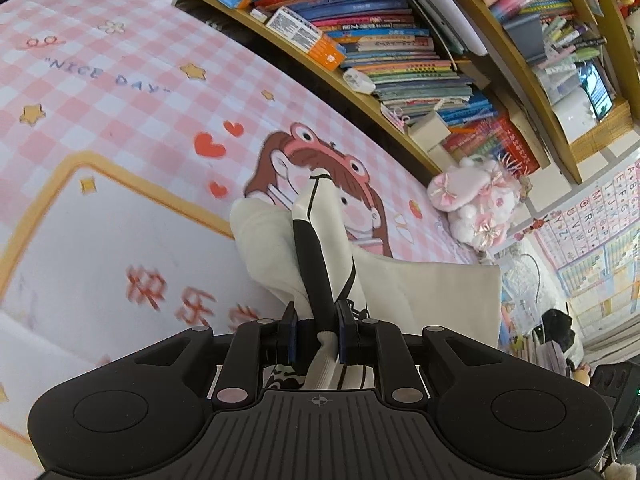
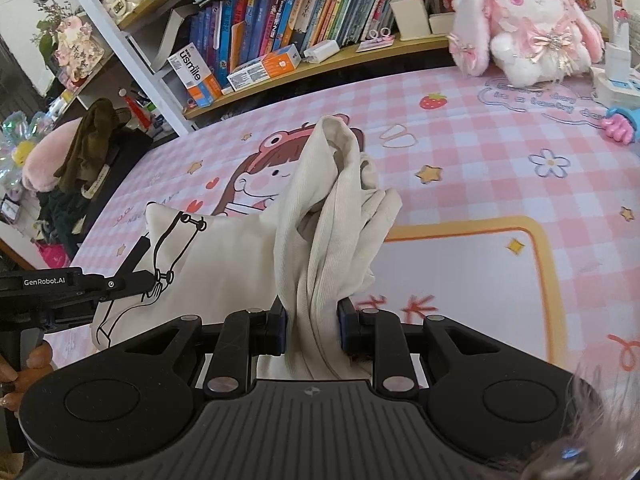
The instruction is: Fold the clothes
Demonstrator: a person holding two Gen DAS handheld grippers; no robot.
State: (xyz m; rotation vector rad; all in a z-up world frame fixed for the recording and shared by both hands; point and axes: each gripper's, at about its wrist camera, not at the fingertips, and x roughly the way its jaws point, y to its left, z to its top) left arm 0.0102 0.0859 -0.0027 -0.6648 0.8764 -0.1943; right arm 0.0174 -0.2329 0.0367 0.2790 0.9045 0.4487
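A cream garment with a black line print is lifted off the pink checked mat. My left gripper is shut on a bunched fold of it that carries a black stripe, and the cloth rises ahead between the fingers. In the right wrist view my right gripper is shut on a thick ribbed bunch of the same cream garment, which stands up in folds. The printed part hangs to the left, where the left gripper's tool and a hand hold it.
A wooden bookshelf packed with books runs along the mat's far edge. A pink and white plush rabbit sits at the back right, with a pink toy near it. Dark clothes lie piled off the mat's left side.
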